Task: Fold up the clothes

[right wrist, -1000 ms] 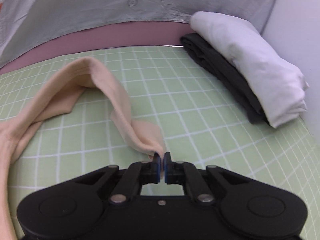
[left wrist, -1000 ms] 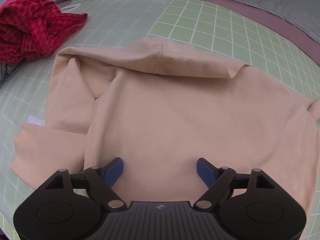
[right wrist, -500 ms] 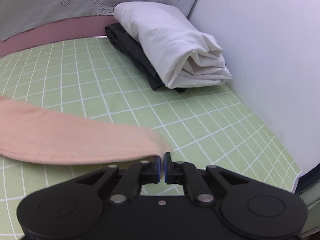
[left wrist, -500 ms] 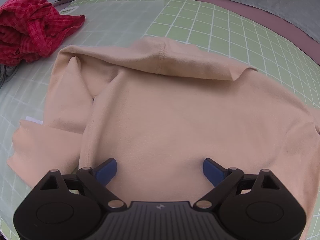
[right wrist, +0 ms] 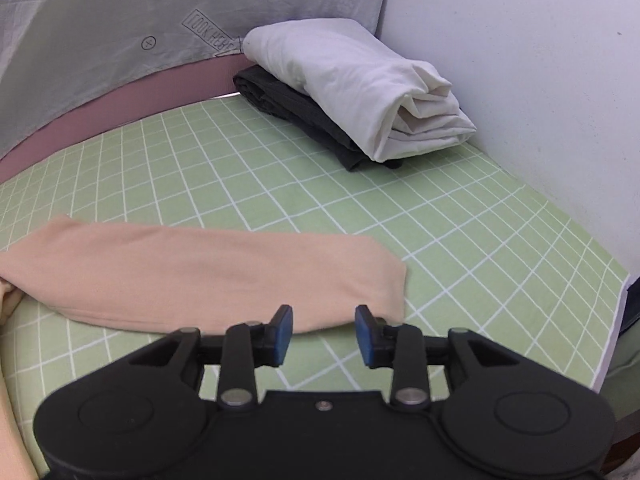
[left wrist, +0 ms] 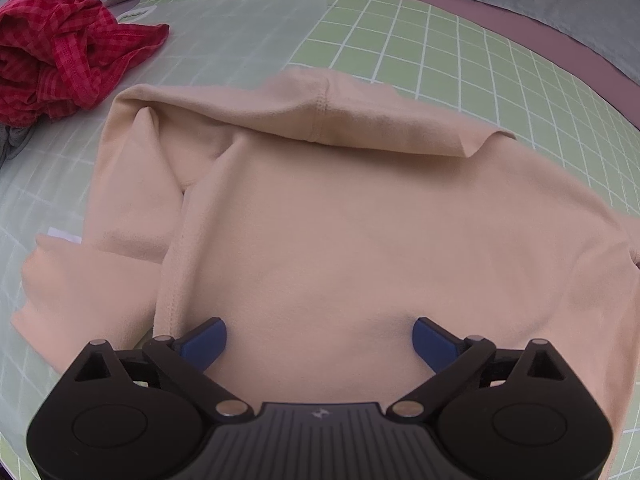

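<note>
A beige long-sleeved top (left wrist: 360, 232) lies spread on the green grid mat (left wrist: 460, 60), its neck folded over at the far side. My left gripper (left wrist: 320, 340) hangs over the body of the top, its jaws still opening wide, with only flat cloth beneath them. In the right wrist view one beige sleeve (right wrist: 208, 272) lies stretched flat across the mat (right wrist: 360, 208). My right gripper (right wrist: 323, 332) sits just before the sleeve's cuff, jaws opening, and the blue pads do not press on the cloth.
A crumpled red checked garment (left wrist: 52, 52) lies at the mat's far left. A folded white cloth (right wrist: 352, 80) rests on a folded dark one (right wrist: 296, 116) by the white wall (right wrist: 540, 100). Grey printed fabric (right wrist: 120, 20) hangs behind the mat.
My right gripper carried the sleeve end out to the right, laid it flat and opened off it. The left gripper's jaws spread wider over the top.
</note>
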Available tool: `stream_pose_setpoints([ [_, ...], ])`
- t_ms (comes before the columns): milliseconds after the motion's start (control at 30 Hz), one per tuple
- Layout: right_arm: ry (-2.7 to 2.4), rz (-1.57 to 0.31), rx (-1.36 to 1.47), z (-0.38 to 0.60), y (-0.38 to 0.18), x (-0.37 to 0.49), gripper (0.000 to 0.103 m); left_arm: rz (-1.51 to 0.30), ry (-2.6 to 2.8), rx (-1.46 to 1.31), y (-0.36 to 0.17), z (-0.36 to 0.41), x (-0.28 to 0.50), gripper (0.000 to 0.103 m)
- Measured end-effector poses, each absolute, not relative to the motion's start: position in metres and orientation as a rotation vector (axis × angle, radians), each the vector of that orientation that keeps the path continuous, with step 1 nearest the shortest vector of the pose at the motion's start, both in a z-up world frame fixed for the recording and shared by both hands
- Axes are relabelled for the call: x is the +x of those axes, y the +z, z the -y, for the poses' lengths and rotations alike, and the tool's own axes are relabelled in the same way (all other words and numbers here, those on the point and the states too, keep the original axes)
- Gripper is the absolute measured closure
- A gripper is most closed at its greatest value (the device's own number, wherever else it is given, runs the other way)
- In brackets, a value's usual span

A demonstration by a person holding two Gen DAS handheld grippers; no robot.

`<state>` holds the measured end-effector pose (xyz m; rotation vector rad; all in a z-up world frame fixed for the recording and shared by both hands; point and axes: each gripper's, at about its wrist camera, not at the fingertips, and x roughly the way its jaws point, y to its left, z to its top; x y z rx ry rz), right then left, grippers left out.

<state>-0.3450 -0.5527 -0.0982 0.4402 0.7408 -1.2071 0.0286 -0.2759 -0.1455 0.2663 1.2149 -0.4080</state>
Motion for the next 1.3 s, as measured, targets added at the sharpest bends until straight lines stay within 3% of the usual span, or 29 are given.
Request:
stream_pose_setpoints([
  [333, -0.959, -0.732, 0.337, 0.539, -0.084, -0.239, 0.062, -1.154, -0.460, 0.202, -0.110, 0.258, 0.053, 0.006],
  [467, -0.909, -0.737, 0.301, 0.533, -0.088, -0.192, 0.061, -1.149, -0.452, 0.160, -0.105, 0.255, 0.080, 0.015],
  [567, -0.882, -0.745, 0.309, 0.531, -0.095, -0.155, 0.060, -1.132, -0.456, 0.147, -0.101, 0.253, 0.097, 0.016],
  [833, -0.848, -0.793, 0.370, 0.533, -0.111, -0.079, 0.052, -1.295, -0.560, -0.192, -0.120, 0.263, 0.142, 0.016],
  [900, -0.863, -0.822, 0.376, 0.534, -0.118, -0.072, 0.051, -1.322, -0.545, -0.191, -0.128, 0.271, 0.146, 0.025],
  [1000, -0.874, -0.842, 0.393, 0.537, -0.125, -0.070, 0.050, -1.366, -0.500, -0.205, -0.140, 0.278, 0.152, 0.055],
  [1067, -0.875, -0.849, 0.397, 0.537, -0.127, -0.072, 0.049, -1.365, -0.486, -0.247, -0.144, 0.275, 0.154, 0.085],
  [1100, -0.874, -0.855, 0.389, 0.537, -0.128, -0.073, 0.049, -1.358, -0.490, -0.274, -0.143, 0.272, 0.156, 0.092],
  [1167, -0.879, -0.861, 0.361, 0.534, -0.129, -0.076, 0.049, -1.333, -0.509, -0.327, -0.139, 0.266, 0.160, 0.097],
  [1300, -0.891, -0.861, 0.316, 0.529, -0.130, -0.084, 0.048, -1.261, -0.505, -0.391, -0.124, 0.258, 0.179, 0.098],
])
